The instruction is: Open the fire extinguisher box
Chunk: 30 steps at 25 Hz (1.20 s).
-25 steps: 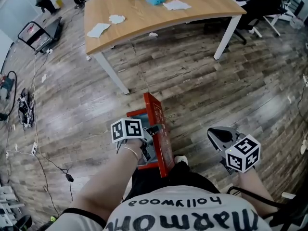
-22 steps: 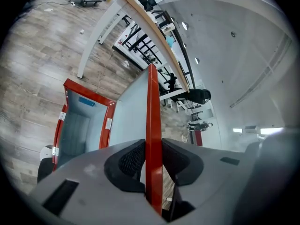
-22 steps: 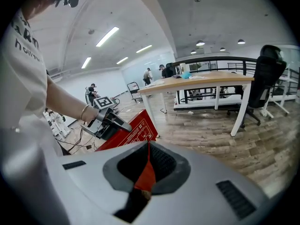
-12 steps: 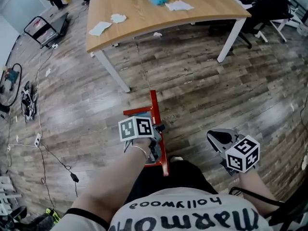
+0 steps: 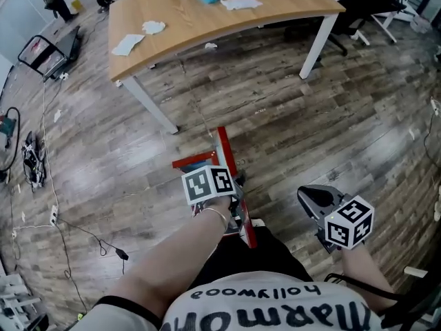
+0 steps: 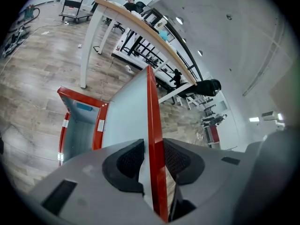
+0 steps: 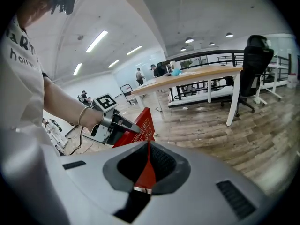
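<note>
The red fire extinguisher box (image 5: 191, 163) stands on the wood floor in front of me, its pale inside (image 6: 77, 125) showing. Its door (image 5: 230, 165) is swung out and is edge-on in the head view. My left gripper (image 5: 236, 209) is shut on the door's free red edge (image 6: 153, 107), one pad on each side of it (image 6: 152, 156). From the right gripper view, the left gripper (image 7: 131, 127) sits against the door's red face (image 7: 144, 123). My right gripper (image 5: 309, 197) hangs apart to the right, shut (image 7: 149, 159), with nothing in it.
A wooden table (image 5: 207, 26) with white legs (image 5: 146, 104) stands beyond the box, papers and small items on top. Office chairs (image 5: 372, 5) are at the back right. Cables (image 5: 31, 154) and a cart (image 5: 48, 47) lie at the left. My shoe (image 5: 258, 223) is beside the door.
The door has swung further out, from showing its inner face to edge-on. My left gripper has moved right with it. The right gripper has stayed in place.
</note>
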Tool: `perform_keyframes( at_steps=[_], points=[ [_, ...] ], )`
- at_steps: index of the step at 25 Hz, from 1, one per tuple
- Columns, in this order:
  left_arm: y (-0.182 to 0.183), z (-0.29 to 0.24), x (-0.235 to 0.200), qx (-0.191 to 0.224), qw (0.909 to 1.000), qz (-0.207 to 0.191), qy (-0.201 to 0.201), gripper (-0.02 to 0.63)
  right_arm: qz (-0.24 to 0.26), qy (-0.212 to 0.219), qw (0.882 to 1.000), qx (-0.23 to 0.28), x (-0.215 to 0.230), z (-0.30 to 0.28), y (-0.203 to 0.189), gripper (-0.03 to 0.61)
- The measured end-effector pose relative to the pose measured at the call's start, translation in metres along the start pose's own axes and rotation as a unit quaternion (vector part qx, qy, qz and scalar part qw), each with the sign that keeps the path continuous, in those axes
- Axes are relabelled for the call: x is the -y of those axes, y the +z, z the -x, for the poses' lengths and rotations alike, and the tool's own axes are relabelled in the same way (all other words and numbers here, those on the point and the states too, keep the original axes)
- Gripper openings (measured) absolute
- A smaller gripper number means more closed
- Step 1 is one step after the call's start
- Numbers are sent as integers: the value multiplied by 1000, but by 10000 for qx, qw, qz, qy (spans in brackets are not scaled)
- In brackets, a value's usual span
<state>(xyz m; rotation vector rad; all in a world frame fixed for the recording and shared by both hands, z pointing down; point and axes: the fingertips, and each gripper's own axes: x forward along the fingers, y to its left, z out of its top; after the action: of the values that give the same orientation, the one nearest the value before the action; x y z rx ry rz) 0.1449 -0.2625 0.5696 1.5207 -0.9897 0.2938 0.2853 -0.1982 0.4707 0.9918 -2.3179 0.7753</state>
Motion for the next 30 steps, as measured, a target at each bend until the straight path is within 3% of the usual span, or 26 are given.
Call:
perform_keyframes(
  at_steps=[5,11,20,30],
  points=[
    [-4,-5,4,-76,9998,-178,-37,115,-139,-200,9997,78,-6,5,-14,12],
    [-5,-9,8,72,9986,-343,397,115,-200,-97,9997,45,3,9,-27,12],
    [-5,-14,13,366,9926,-330,1113,100,280,584,9978,-124,59,18,-5,12],
    [-11,-47,22,297,9812,-594,1811,97,-28,659,9978,-35,130,35,-9,12]
  ],
)
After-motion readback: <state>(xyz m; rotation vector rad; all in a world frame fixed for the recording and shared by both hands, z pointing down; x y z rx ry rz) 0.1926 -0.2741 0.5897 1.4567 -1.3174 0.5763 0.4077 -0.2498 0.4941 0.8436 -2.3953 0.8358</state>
